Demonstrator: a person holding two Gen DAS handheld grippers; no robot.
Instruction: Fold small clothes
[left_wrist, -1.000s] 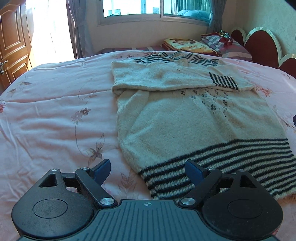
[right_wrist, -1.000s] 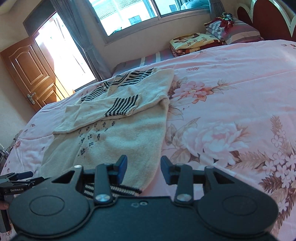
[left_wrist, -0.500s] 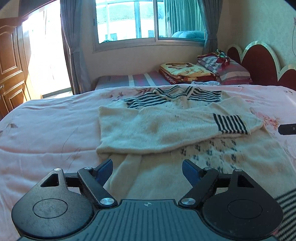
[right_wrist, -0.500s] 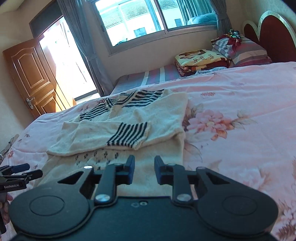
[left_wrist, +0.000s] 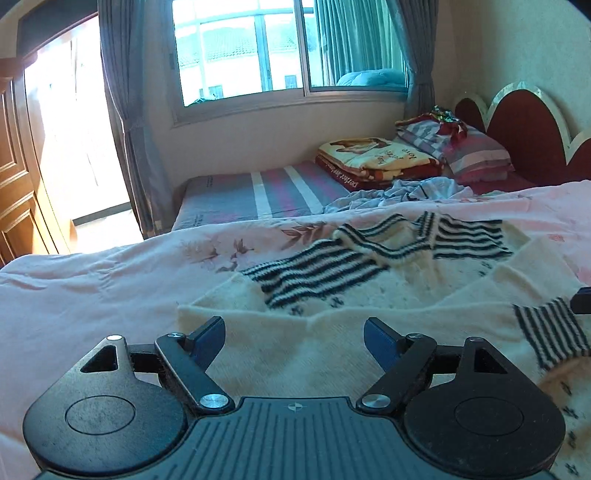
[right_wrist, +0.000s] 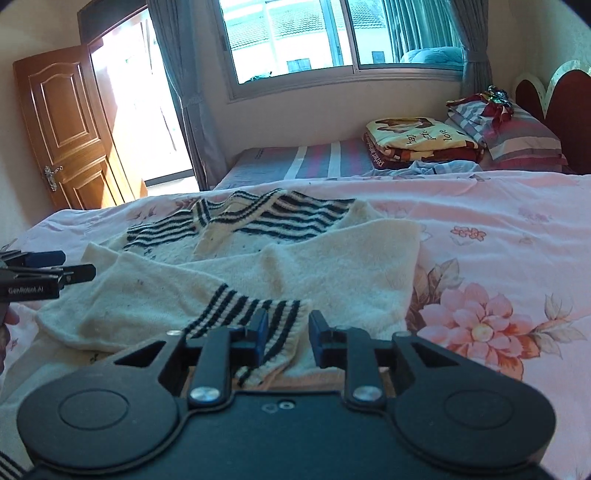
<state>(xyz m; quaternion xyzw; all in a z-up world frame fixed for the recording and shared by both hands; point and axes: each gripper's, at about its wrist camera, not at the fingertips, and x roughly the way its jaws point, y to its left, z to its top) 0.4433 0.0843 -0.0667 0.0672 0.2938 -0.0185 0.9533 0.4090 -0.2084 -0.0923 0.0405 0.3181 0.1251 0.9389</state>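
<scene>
Both sleeves already lie folded across your sweater (right_wrist: 332, 266) on the bed (right_wrist: 498, 206); body folds remain. Left claw (left_wrist: 294, 338) gapes wide and empty; right claw (right_wrist: 284, 332) is opening around the striped cuff (right_wrist: 258, 317).

A home bedroom: a bed (right_wrist: 498, 221) under a pink floral sheet, scalloped headboard (left_wrist: 524, 125) at two o'clock, curtained window (left_wrist: 288, 55) at twelve, panelled wooden door (right_wrist: 70, 129) at ten.
</scene>
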